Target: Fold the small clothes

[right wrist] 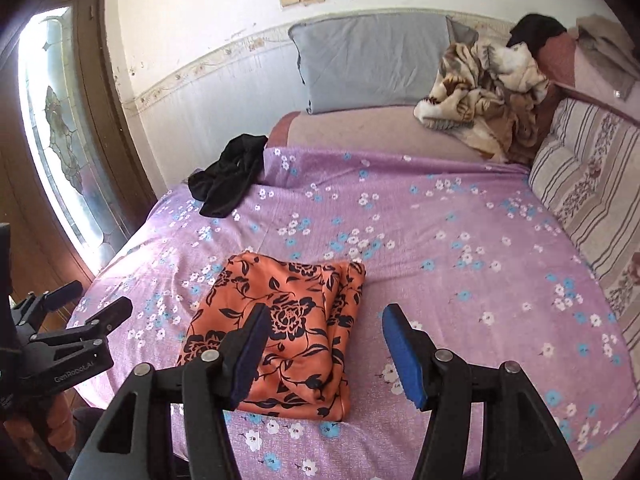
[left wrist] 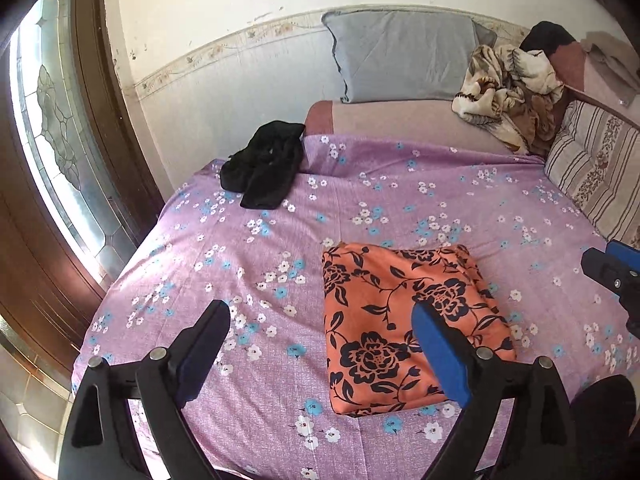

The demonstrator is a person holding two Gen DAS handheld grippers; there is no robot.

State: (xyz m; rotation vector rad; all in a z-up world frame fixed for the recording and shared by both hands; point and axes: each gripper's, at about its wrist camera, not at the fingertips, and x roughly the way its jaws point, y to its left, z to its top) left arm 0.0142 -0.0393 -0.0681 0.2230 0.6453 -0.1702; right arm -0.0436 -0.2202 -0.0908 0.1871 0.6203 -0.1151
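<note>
Nearest, the left claw (left wrist: 320, 344) stands wide with nothing between its blue-padded fingers, raised clear of the cloth. The right claw (right wrist: 326, 340) is parted too, less widely, and also empty. White lettering on the left tool's body, seen from the right wrist, reads "GenRobot.AI". Just beyond them the orange garment (right wrist: 288, 320), printed with dark navy roses and leaves, lies folded into a neat rectangle near the front edge of the bed (right wrist: 460, 232), on its purple flowered sheet. Farther back, a crumpled black garment (right wrist: 228, 180) lies at the bed's left edge.
</note>
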